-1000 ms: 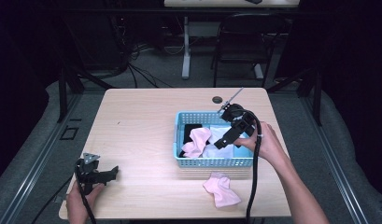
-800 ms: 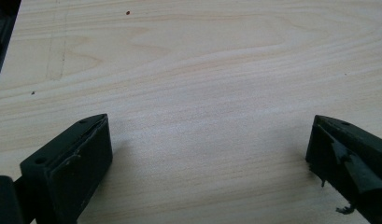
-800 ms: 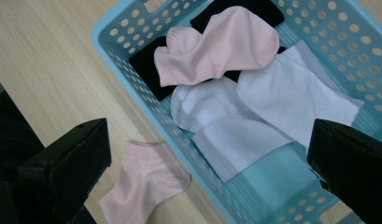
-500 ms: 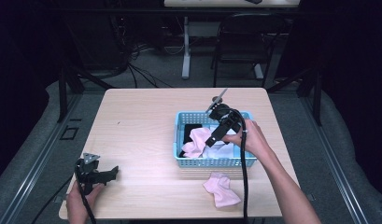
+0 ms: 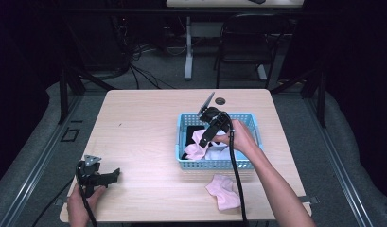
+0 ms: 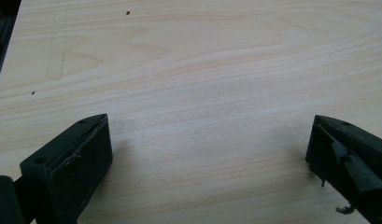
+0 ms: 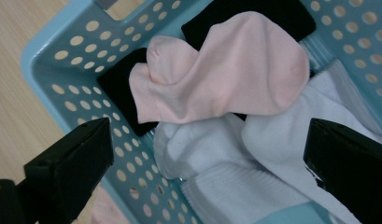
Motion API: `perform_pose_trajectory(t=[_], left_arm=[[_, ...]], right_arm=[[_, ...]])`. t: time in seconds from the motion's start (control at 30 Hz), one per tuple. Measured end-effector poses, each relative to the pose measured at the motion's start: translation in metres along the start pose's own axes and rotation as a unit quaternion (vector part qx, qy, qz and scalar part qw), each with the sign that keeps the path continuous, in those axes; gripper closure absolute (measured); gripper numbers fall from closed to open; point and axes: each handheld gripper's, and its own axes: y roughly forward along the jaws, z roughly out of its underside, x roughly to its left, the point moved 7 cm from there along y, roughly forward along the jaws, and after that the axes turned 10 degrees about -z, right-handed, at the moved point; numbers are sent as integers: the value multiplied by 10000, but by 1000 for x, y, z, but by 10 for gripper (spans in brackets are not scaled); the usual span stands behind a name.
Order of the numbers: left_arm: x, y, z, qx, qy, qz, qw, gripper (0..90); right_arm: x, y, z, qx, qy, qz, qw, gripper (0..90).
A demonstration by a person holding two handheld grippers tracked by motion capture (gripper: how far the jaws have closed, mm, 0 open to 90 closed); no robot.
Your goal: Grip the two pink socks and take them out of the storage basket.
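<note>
The left gripper [image 5: 116, 173] rests low on the wooden table [image 5: 144, 123], jaws spread wide with only bare wood between them, well apart from the work; little can go wrong there unless it drags across the surface.

In the blue perforated basket [image 7: 62, 60], a pink sock [image 7: 226, 70] lies just ahead of the right gripper [image 7: 205, 154], draped over a black sock [image 7: 121, 91] and touching the white socks [image 7: 235, 168] that sit directly between the spread jaws. Judging from that, the likely target is the pink sock, and the main risk is closing too soon: the pads would bite white fabric instead, or pinch pink and white together and lift both. The left-hand finger [image 7: 69, 163] hangs right at the basket wall, so a straight descent could catch the rim or tip the light basket.

Another pink sock [image 5: 223, 190] lies on the table beside the basket, near the person's right forearm [image 5: 271, 184], whose trailing cable could sweep it off the edge.
</note>
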Motion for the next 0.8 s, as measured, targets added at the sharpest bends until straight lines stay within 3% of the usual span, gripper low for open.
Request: perform_pose_trajectory(t=[0.07, 0.27, 0.47, 0.8], left_arm=[[0, 0, 0, 6, 3, -1, 10000, 5], [0, 0, 0, 7, 3, -3, 10000, 5], [0, 0, 0, 6, 4, 0, 10000, 5], [0, 0, 0, 2, 0, -1, 10000, 5]], right_arm=[[-4, 8, -2, 165, 20, -7, 9999, 13], [-13, 27, -6, 312, 94, -42, 9995, 42], [-22, 44, -11, 330, 145, -8, 9994, 82], [-29, 69, -17, 561, 273, 74, 9980, 227]])
